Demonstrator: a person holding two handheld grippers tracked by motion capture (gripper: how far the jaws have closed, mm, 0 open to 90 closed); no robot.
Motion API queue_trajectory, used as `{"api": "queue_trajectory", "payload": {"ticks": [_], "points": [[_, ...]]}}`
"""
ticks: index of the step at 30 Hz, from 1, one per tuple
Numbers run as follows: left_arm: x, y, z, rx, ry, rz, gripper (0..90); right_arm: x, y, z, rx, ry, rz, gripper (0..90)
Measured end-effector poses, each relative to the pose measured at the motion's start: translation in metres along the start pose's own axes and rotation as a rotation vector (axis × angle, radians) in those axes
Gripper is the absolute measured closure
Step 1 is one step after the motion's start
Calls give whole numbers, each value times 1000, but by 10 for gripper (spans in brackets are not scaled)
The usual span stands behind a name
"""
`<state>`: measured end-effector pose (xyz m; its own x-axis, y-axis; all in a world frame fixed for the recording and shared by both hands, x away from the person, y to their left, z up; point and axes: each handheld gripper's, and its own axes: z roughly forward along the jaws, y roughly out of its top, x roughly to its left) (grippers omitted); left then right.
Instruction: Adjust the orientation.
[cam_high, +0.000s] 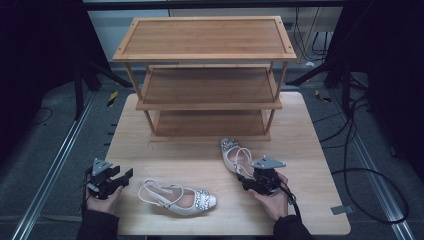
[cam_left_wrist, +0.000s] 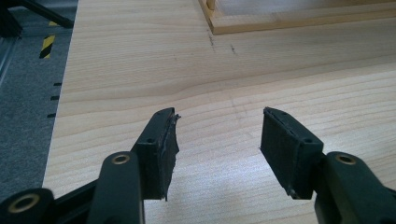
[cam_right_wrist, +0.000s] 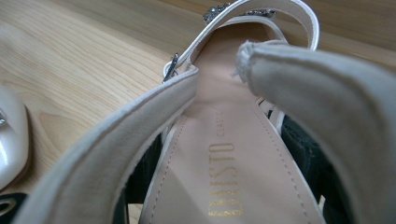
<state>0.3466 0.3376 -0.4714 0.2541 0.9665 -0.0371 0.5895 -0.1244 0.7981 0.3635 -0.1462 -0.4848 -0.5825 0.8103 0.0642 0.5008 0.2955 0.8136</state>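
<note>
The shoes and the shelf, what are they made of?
The shoe by the right gripper looks like pale, slightly shiny leather or a leather-like material, with a soft matte strap lining and sparkly stones on the toe. The other shoe looks the same. The shelf looks like light bamboo or wood: grain lines show.

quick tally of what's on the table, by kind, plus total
Shoes: 2, one lying near the left gripper, one at the right gripper
Rack: 1, with three shelves
Grippers: 2
Total: 5
</note>
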Motion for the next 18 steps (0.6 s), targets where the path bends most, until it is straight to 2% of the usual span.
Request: {"api": "queue_trajectory", "payload": {"ticks": [8, 18], "points": [[2, 0, -1, -10, 0, -4, 440, 1, 12, -5, -67, -8, 33, 389], [0, 1, 1, -14, -3, 6, 421, 9, 37, 10, -129, -32, 77, 388]]}}
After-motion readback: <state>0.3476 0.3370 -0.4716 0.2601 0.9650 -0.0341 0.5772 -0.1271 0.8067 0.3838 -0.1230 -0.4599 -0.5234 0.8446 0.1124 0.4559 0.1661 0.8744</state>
